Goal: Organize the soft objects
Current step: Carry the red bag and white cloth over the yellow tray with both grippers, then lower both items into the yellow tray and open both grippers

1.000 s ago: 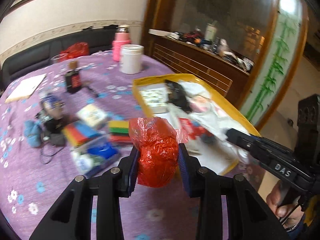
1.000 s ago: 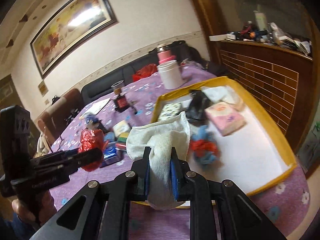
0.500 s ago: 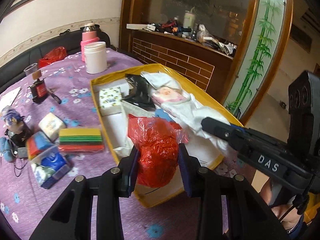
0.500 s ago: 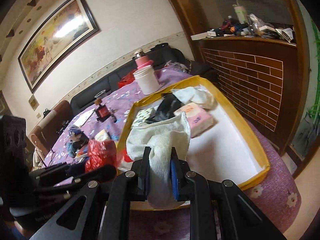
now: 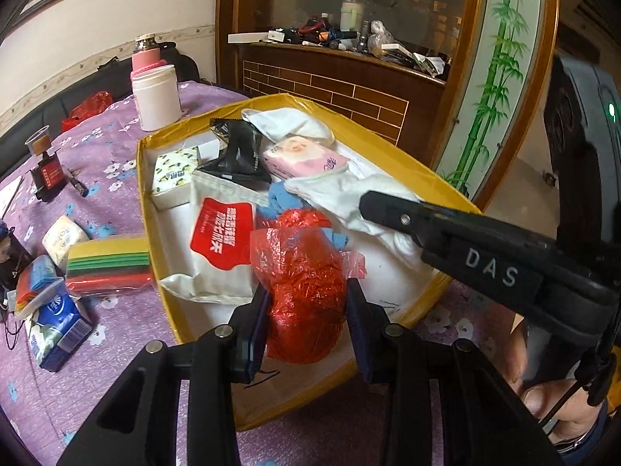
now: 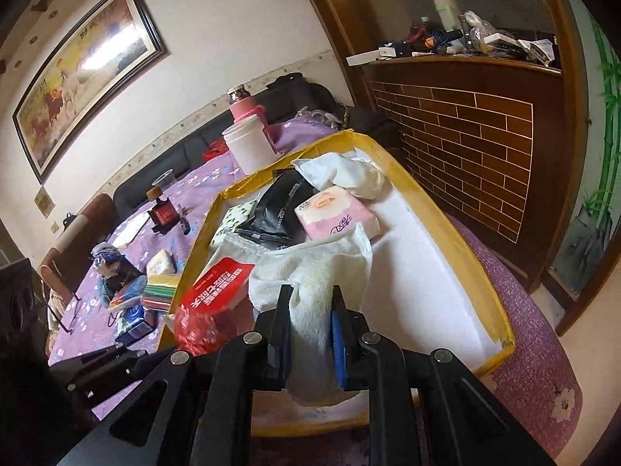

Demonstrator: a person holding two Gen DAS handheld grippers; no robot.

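A crumpled red plastic bag (image 5: 306,291) is clamped between the blue-padded jaws of the left gripper (image 5: 306,322) and is held above the near edge of a shallow yellow-rimmed cardboard tray (image 5: 141,178), which sits on a table covered by a purple floral cloth (image 5: 116,178). A white terry towel (image 6: 310,283) is pinched between the jaws of the right gripper (image 6: 310,341), its loose end draped over the tray's white floor. Inside the tray are seen a pink pack of tissues (image 6: 335,213), a black foil pouch (image 5: 240,151), a white cloth bag with a red label (image 5: 221,233) and a lemon-printed tissue pack (image 5: 174,174). Outside the tray, a stack of coloured sponges (image 5: 108,268) lies just beside its left wall, and a white plastic jar (image 5: 155,93) stands beyond its far corner.
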